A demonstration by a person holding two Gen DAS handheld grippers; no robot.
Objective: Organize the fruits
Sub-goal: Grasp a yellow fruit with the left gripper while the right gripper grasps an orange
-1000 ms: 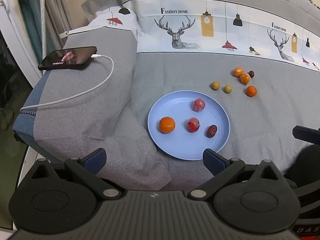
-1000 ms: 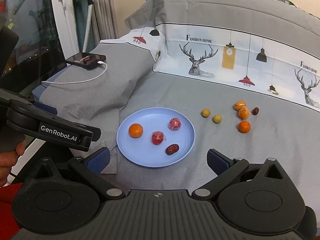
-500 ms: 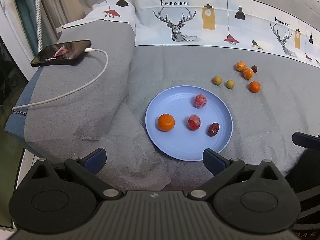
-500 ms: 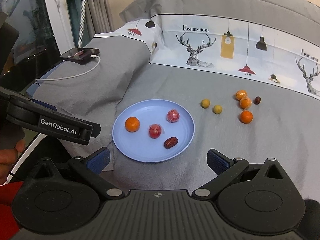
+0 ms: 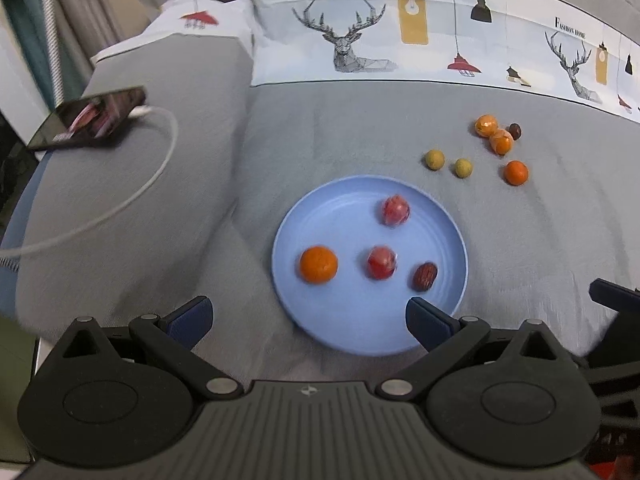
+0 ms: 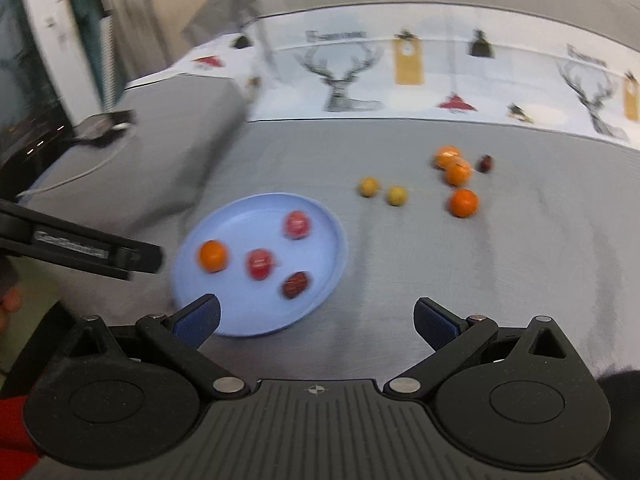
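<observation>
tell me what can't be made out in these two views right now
- Left wrist view: the near rim of the blue plate is hidden behind the left gripper.
- Left wrist view: the phone screen is too blurred to read.
- Right wrist view: motion blur smears the dark fruit and the lettering on the left gripper's finger.

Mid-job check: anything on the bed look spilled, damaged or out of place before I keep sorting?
Nothing spilled or damaged. The blue plate sits flat holding four fruits. Six more still lie loose on the bedspread beyond it, including two yellow-green fruits and a lone orange. A phone charges on the folded blanket.
</observation>
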